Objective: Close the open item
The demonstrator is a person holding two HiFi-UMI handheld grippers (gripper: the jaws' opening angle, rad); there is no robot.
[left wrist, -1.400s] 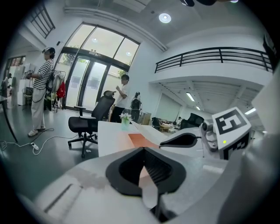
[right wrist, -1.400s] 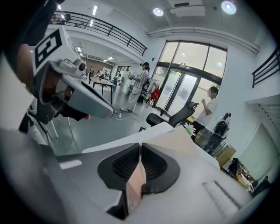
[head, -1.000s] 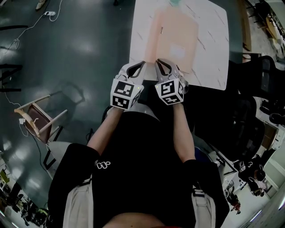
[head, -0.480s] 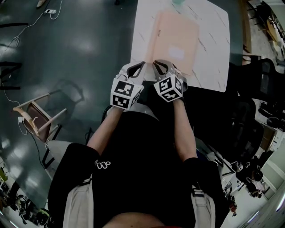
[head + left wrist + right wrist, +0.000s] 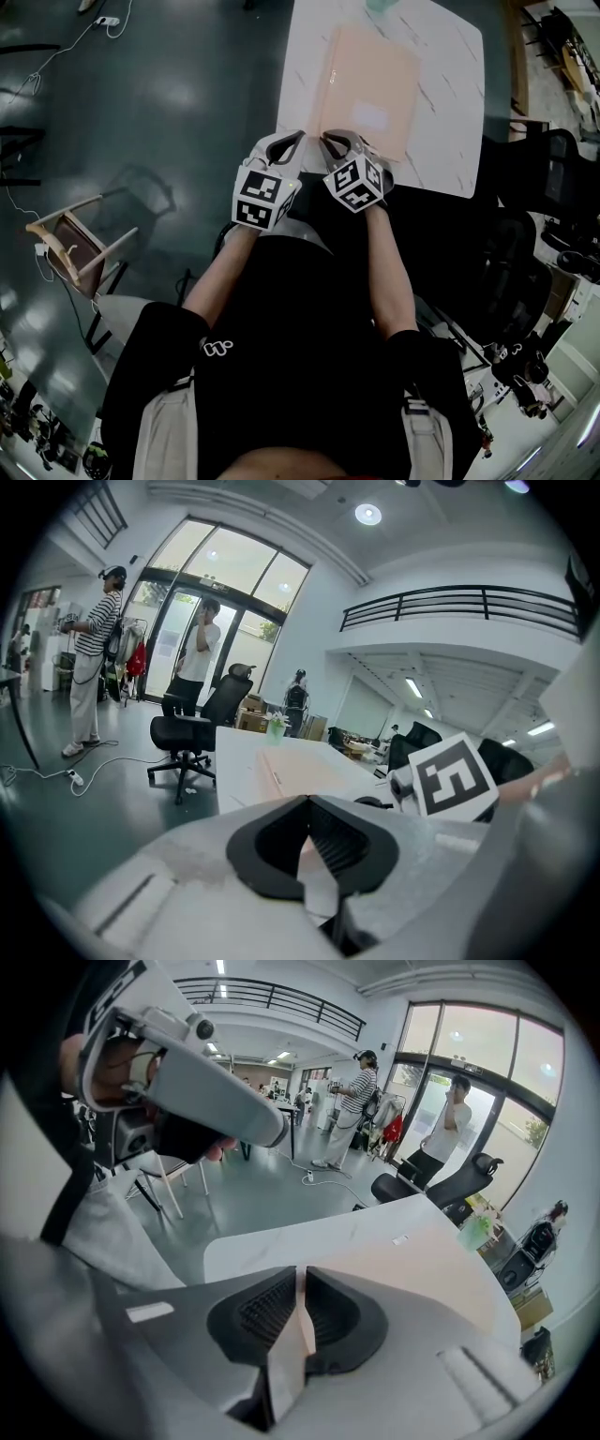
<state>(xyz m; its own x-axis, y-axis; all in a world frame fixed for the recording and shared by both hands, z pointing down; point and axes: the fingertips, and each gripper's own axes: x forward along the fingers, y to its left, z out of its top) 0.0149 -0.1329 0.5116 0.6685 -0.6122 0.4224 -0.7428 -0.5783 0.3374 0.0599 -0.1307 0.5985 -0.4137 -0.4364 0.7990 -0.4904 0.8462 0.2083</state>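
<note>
Left gripper (image 5: 296,139), its jaws closed tip to tip on nothing, and right gripper (image 5: 333,139), its jaws a narrow slit apart, just having been opening and likewise empty, hover side by side at the near edge of one white table (image 5: 450,66). One flat peach folder (image 5: 370,84), the item to close, lies on the tabletop just beyond the two grippers, with one green plant (image 5: 275,724) at the far end. The folder is probably light, thin, bendable and slippery on the smooth top, and best pinched at a free cover edge near a corner.

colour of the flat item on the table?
The flat item is pale peach-orange; the head view shows it best.
</note>
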